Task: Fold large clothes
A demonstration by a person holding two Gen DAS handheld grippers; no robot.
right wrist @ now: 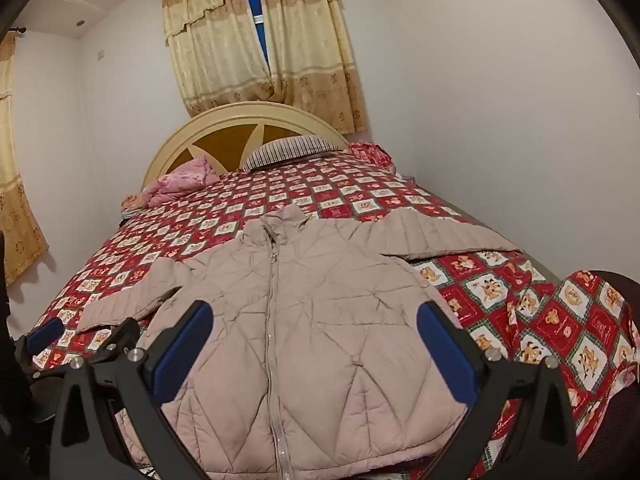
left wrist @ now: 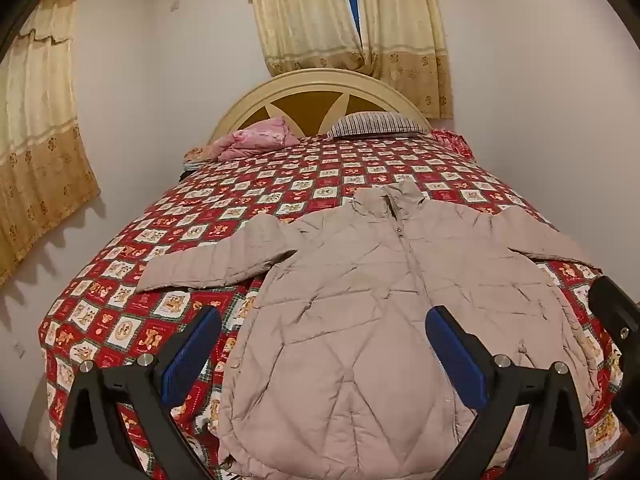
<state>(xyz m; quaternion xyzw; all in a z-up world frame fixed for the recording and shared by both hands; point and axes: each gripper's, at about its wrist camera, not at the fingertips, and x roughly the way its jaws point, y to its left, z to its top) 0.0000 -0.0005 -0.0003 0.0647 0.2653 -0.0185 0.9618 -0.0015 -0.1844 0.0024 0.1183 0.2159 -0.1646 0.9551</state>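
Note:
A beige quilted jacket (left wrist: pixel 360 320) lies face up and zipped on the bed, sleeves spread to both sides, collar toward the headboard. In the right wrist view the same jacket (right wrist: pixel 312 320) fills the near bed. My left gripper (left wrist: pixel 324 324) hovers above the jacket's lower left part, jaws wide open, nothing between its blue pads. My right gripper (right wrist: pixel 314 316) hangs over the jacket's lower front near the zip, also wide open and empty. Part of the right gripper shows at the left wrist view's right edge; the left gripper's blue pad (right wrist: pixel 44 334) shows at the right wrist view's left edge.
The bed carries a red patterned bedspread (left wrist: pixel 280 184). A pink quilt (left wrist: pixel 256 140) and a striped pillow (left wrist: pixel 376 124) lie by the cream headboard (left wrist: pixel 316 84). White walls flank the bed closely; curtains (left wrist: pixel 352 20) hang behind. The bedspread drapes over the near right corner (right wrist: pixel 580 332).

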